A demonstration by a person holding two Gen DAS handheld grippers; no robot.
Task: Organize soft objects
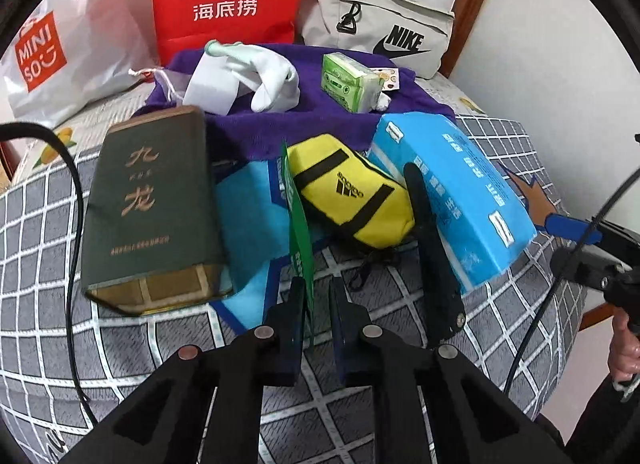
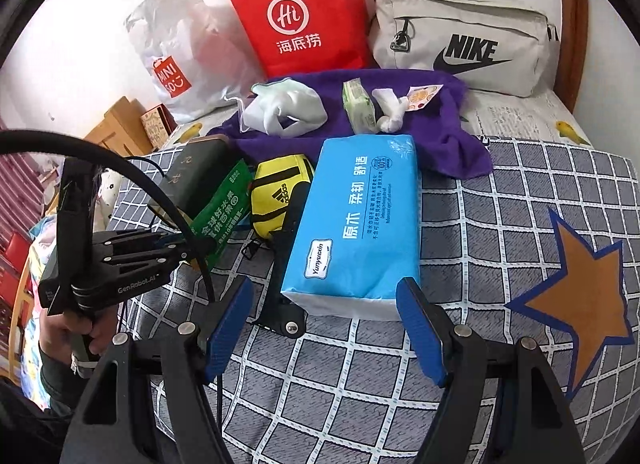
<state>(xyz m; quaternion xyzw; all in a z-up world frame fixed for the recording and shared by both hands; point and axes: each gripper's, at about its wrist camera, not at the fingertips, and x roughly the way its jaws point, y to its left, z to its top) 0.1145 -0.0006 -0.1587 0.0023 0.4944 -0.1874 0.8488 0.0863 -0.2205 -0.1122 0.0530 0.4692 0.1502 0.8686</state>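
Black hand-held gripper [image 2: 328, 328], blue ribbed pads [image 2: 230, 324], silver screws, black cable [image 2: 120, 160].

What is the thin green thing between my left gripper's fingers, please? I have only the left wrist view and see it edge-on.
Observer: It is a flat green packet with white print on its face. The left gripper is clamped on its near corner.
Operator: Thank you. Is the right gripper holding anything?
Observer: No. The right gripper is open, with its fingers on either side of the near end of the blue tissue pack, not pressing on it.
Operator: What does that pack's top face show?
Observer: A white label reading Yunyuexin, near the gripper end.
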